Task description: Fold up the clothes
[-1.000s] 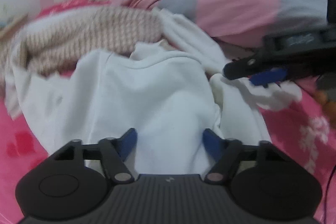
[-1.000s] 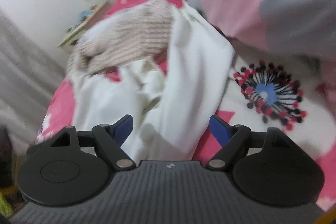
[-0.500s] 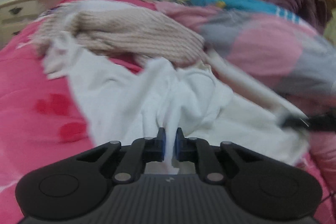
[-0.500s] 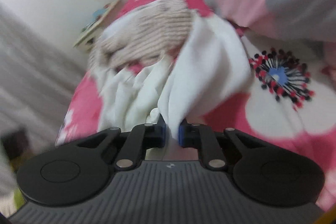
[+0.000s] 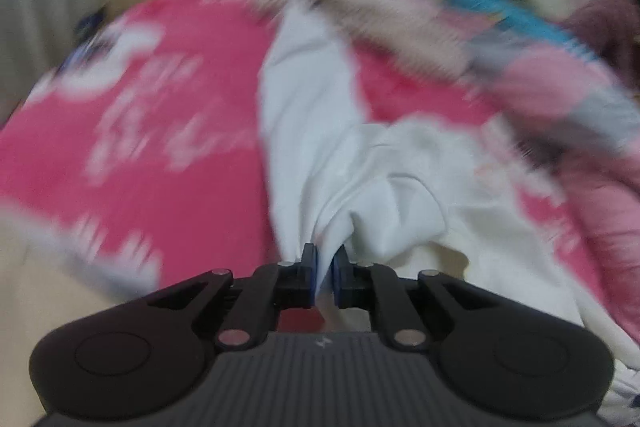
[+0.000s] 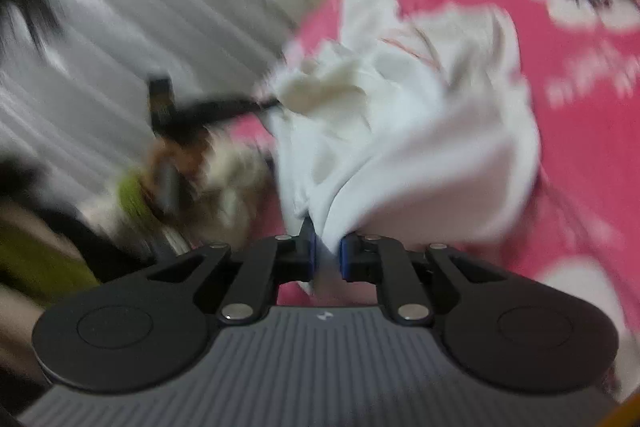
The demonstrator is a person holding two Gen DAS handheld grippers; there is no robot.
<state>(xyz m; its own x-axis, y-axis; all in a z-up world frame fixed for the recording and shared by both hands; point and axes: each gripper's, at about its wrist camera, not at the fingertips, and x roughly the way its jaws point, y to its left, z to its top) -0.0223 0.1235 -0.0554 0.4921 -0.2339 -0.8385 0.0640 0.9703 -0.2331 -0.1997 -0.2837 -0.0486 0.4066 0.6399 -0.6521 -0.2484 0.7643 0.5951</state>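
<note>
- Gripping a bunched fold of the white garment point(image 5: 384, 187), the left gripper point(image 5: 325, 263) has its jaws clenched on the cloth, which rises straight out of the narrow gap between the blue pads.
- Ahead of those jaws the garment fans out: one long strip runs away up and slightly left, and a wider crumpled part spreads to the right over the pink bedspread point(image 5: 160, 147).
- Beyond the garment, far from the jaws, lies a beige knitted piece point(image 5: 400, 23) (badly blurred), with a pink and grey quilt point(image 5: 560, 99) to its right.
- The right gripper point(image 6: 327, 247) has just been easing its jaws slightly apart, yet the pads still pinch a fold of the same white garment point(image 6: 420, 131), which billows up and to the right from the gap.
- Left of the right jaws, at the garment's far edge, the other gripper shows as a dark blurred shape with a hand behind it (details cannot be made out).
- Right of the right jaws, the pink bedspread point(image 6: 580, 147) lies under the cloth.
- A grey curtain point(image 6: 120, 27) hangs far to the left.
</note>
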